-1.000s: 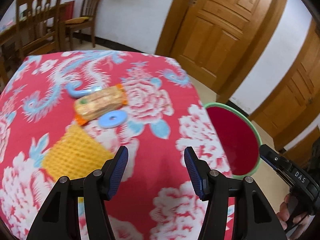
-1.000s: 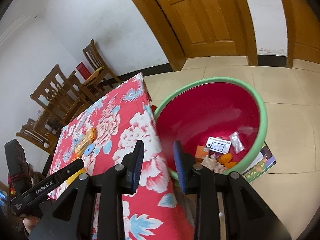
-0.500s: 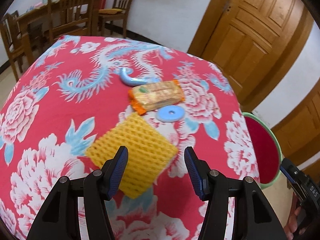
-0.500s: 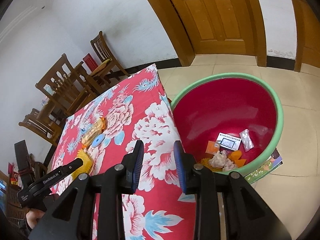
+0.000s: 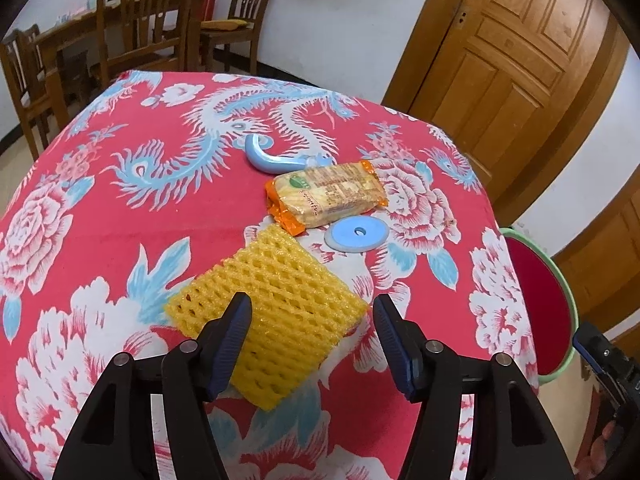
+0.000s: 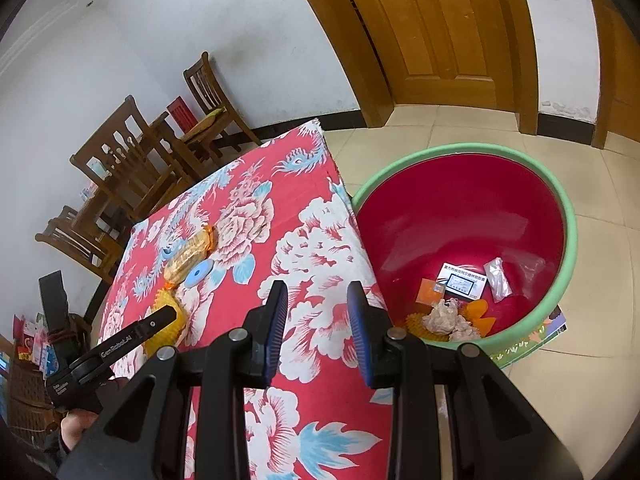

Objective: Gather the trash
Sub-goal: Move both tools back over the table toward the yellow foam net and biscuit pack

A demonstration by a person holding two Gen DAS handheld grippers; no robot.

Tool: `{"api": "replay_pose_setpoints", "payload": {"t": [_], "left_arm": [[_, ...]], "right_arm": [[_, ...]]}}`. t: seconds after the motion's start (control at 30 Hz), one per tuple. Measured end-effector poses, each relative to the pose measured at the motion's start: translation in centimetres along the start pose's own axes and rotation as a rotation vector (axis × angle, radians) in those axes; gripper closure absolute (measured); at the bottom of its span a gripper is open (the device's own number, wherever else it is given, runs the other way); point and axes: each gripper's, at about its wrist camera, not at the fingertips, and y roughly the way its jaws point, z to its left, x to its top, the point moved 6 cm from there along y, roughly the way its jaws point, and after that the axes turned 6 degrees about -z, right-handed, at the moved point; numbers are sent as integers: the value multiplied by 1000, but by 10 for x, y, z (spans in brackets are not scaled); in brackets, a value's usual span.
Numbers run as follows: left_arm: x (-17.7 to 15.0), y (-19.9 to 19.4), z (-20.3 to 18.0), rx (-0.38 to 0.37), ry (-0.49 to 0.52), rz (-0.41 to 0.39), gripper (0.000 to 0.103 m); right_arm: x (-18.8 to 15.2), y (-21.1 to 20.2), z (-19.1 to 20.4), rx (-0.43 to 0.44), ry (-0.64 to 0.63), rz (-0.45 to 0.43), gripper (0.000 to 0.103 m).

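Left gripper (image 5: 312, 320): low centre of the left view, over the near edge of the foam net (image 5: 268, 312); its jaws have just been opening and stand spread, one pad in front of the net's left part, the other over bare cloth to the right; the pads do not press the net; I judge the widening is to take the net in.
Right gripper (image 6: 316, 320): low centre of the right view, jaws only a little apart, nothing between them; it hangs over the cloth edge beside the basin (image 6: 568, 240), which looks like waiting, not working.
Foam net: yellow, flat on the cloth (image 5: 120, 200), centre of the left view; the nearest piece to the left gripper, so probably the next one to take.
Wrapper (image 5: 326, 192): orange snack pack above the net, in the middle of the frame; one corner almost touches the net.
Disc (image 5: 357, 234): pale blue, with a hole, just right of the wrapper's lower edge.
Hook (image 5: 272, 158): pale blue, curved, behind the wrapper; its one end is hidden by it.
Basin: red inside, green rim, on the floor at the right of the table; it already holds paper scraps and a small bag, so it serves as the bin.
Task state: some trash is collected; four pieces lie on the cloth.
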Motion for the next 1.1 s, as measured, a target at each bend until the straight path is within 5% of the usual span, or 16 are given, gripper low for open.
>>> {"api": "replay_pose_setpoints", "payload": {"t": [0.33, 0.67, 0.97, 1.1], "left_arm": [[2, -2, 9, 93, 38, -41, 39], [7, 7, 12, 58, 50, -52, 39], [10, 2, 30, 30, -9, -63, 82], [11, -1, 38, -15, -55, -55, 92]], "right_arm": [[1, 5, 6, 4, -17, 14, 70], [-3, 14, 12, 12, -23, 38, 70], [-4, 17, 23, 16, -40, 45, 70], [-6, 19, 31, 22, -54, 52, 70]]}}
